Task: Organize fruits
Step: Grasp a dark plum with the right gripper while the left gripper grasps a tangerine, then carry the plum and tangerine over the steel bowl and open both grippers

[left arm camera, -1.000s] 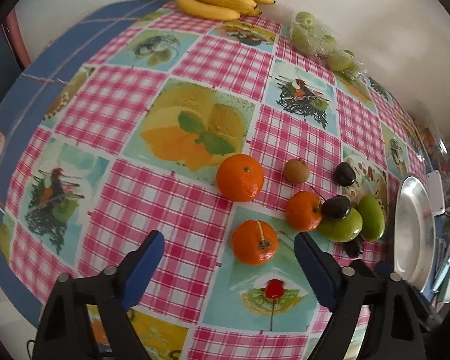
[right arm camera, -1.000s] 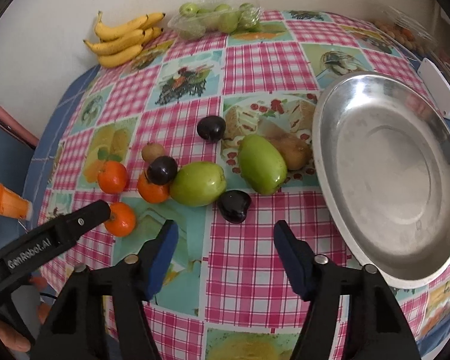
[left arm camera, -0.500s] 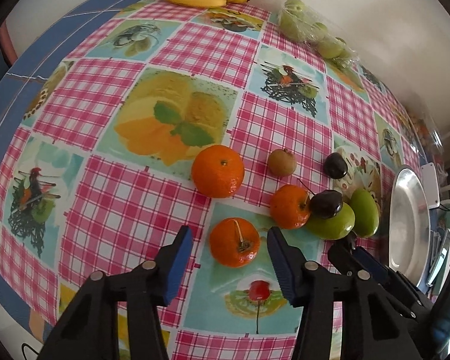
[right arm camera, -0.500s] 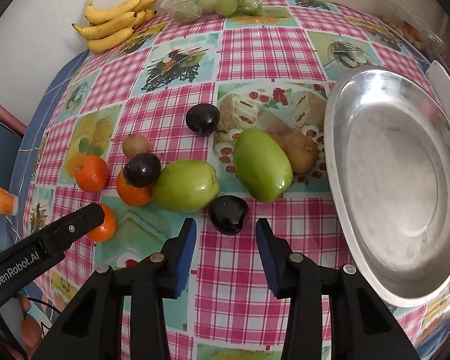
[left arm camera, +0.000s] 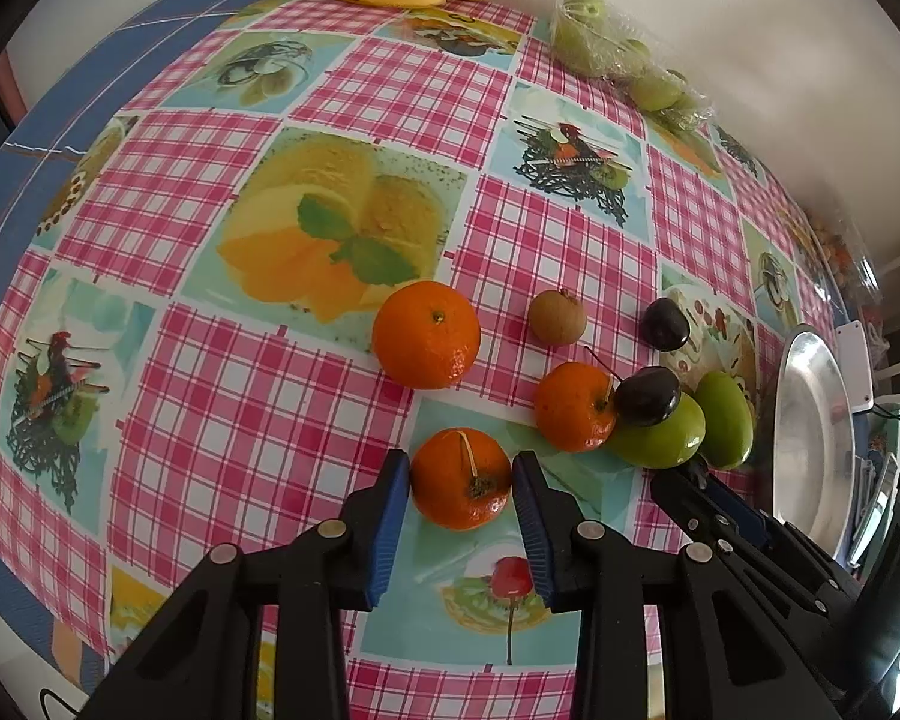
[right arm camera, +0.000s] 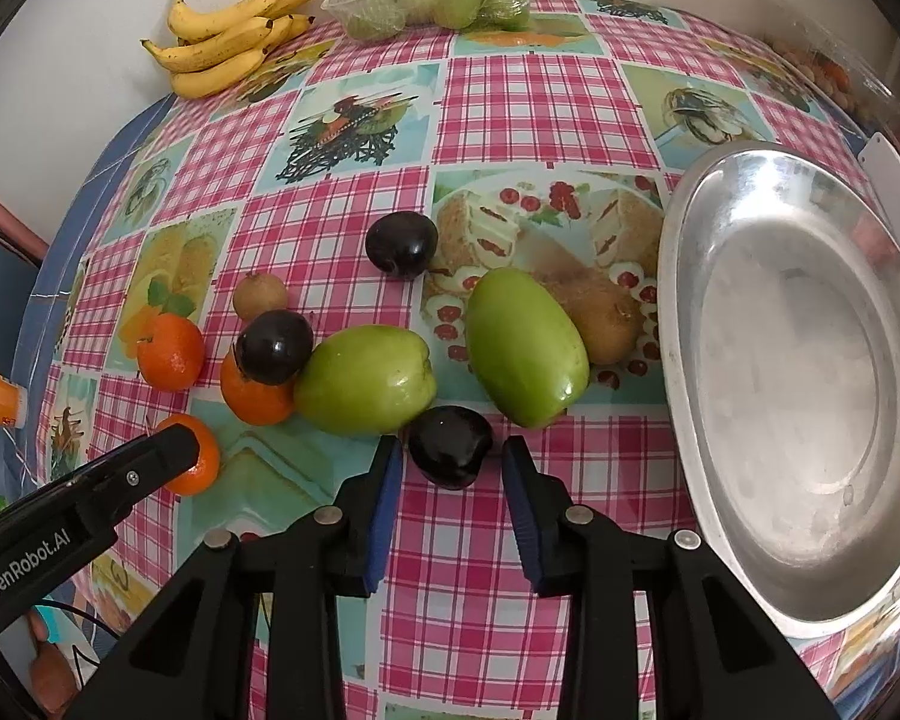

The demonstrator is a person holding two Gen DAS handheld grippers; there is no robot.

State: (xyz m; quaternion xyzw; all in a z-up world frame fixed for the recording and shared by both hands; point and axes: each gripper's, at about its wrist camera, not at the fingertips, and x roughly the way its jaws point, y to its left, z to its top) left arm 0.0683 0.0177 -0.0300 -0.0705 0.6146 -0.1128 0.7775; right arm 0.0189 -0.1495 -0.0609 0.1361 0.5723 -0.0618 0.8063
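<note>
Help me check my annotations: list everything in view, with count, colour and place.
mandarins: three, orange, cluster's left side
plums: three, dark purple, within cluster
green fruits: two, green, cluster's middle
kiwi: one, brown, beside dish-side green fruit
small round fruit: one, brown, behind mandarins
bananas: one bunch, yellow, by wall
clear tray: one, holding green fruit, by wall
dish: one, silver, right of cluster
tablecloth: one, pink check, covering table
left tongs: black, blue pads, closing, touching nearest mandarin
right tongs: same colours, closing around nearest plum, gaps remain

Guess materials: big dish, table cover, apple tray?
Dish: metal, likely steel; dull mirror sheen.
Table cover: glossy printed checks, probably vinyl oilcloth, not certain.
Apple tray: thin clear plastic; the green fruit show through it.
</note>
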